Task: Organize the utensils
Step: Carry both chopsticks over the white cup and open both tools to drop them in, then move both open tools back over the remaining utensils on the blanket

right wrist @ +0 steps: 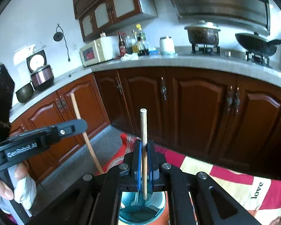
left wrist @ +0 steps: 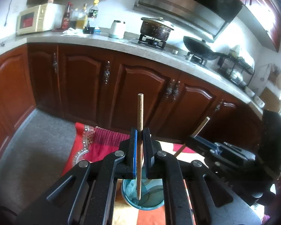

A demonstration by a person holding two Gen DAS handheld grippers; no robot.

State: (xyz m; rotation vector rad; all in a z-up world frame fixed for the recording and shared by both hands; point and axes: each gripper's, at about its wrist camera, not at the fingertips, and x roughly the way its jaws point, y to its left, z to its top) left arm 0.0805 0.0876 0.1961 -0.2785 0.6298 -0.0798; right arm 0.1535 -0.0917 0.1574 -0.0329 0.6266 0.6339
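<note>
left gripper [left wrist: 140, 131] | jaws clamp upright chopstick [left wrist: 140, 112] | above teal cup [left wrist: 143, 196]

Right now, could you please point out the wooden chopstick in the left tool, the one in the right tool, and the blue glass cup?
Left tool's wooden chopstick [left wrist: 140, 112], left wrist view, upper shaft above the pads.
Right tool's wooden chopstick [right wrist: 143, 125], right wrist view, upper shaft.
Blue glass cup [left wrist: 151, 205], left wrist view, near rim.

My black, blue-padded left gripper [left wrist: 140, 133] pinches a pale wooden chopstick [left wrist: 140, 112] above a teal cup [left wrist: 143, 198] on red-patterned cloth [left wrist: 101, 142].
</note>
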